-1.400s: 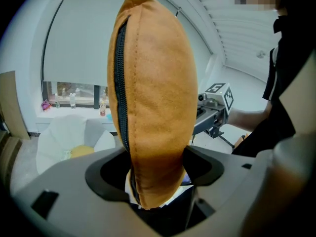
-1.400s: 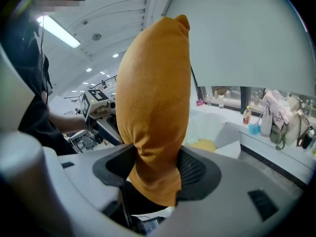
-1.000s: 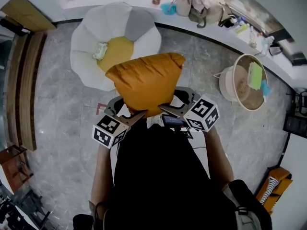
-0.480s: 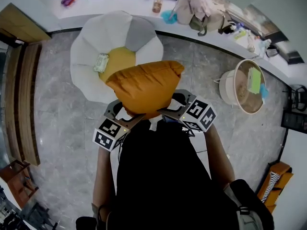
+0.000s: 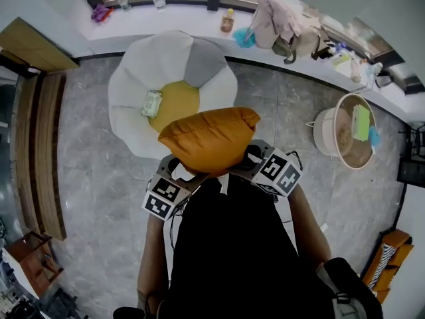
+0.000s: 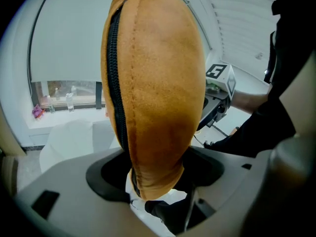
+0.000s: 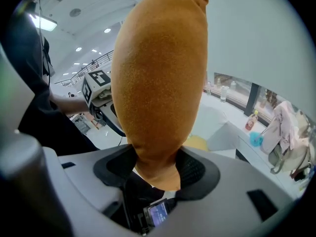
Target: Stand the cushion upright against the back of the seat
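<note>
An orange cushion (image 5: 208,138) hangs in the air in front of the person, held at its near corners by both grippers. My left gripper (image 5: 180,173) is shut on its left corner, where a black zip runs up the cushion (image 6: 153,93). My right gripper (image 5: 244,161) is shut on the right corner of the cushion (image 7: 158,83). Beyond it on the floor stands the flower-shaped seat (image 5: 126,88), white and grey petals around a yellow centre (image 5: 176,102). A small greenish packet (image 5: 152,103) lies on the seat.
A white ledge (image 5: 199,18) behind the seat carries bottles, a blue thing and a heap of bags. A round tub (image 5: 348,133) stands on the grey floor at the right. Wooden furniture (image 5: 40,145) lines the left side.
The cushion and both grippers sit lower and slightly right in the head view, and the seat shows farther from the cushion. Both grippers keep their hold.
</note>
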